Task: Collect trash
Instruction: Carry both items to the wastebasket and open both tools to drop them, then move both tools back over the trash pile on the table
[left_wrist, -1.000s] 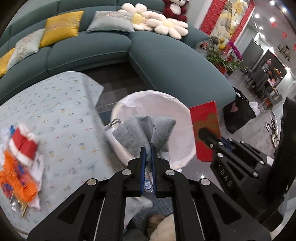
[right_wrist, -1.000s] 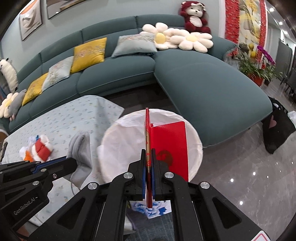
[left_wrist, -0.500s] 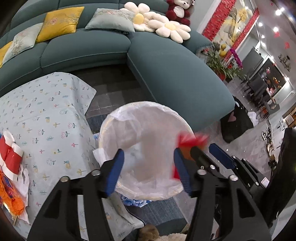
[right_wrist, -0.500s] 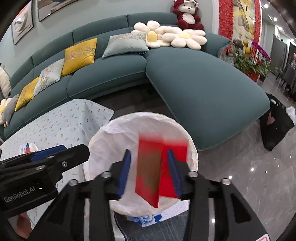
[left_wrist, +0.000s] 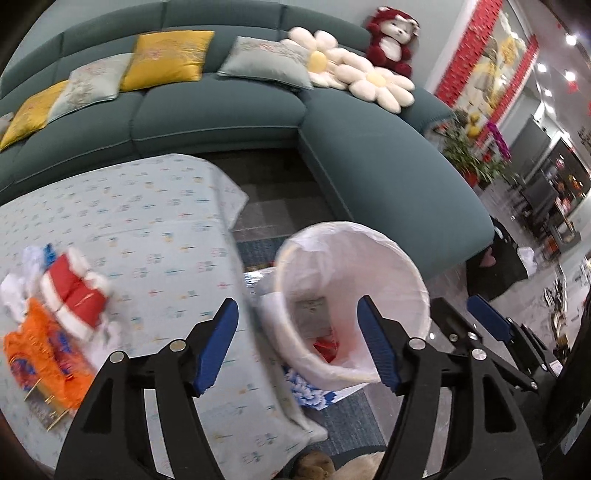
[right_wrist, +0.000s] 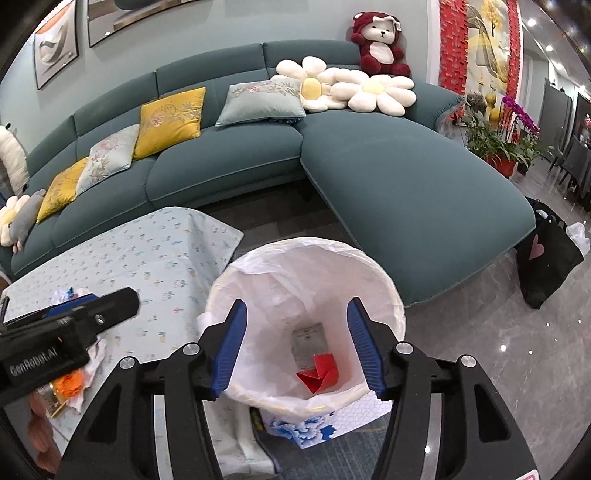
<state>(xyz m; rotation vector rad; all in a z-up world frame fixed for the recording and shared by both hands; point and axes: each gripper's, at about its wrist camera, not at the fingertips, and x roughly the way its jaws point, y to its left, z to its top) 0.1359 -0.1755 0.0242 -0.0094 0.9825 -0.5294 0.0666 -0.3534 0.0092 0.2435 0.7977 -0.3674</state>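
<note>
Red card in bin, clearest under right tongs.

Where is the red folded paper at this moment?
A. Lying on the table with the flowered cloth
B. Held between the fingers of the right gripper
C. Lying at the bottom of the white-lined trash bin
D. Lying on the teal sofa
C: the right wrist view shows the red folded paper inside the white-lined trash bin, and the right gripper above it is open and empty.
</note>
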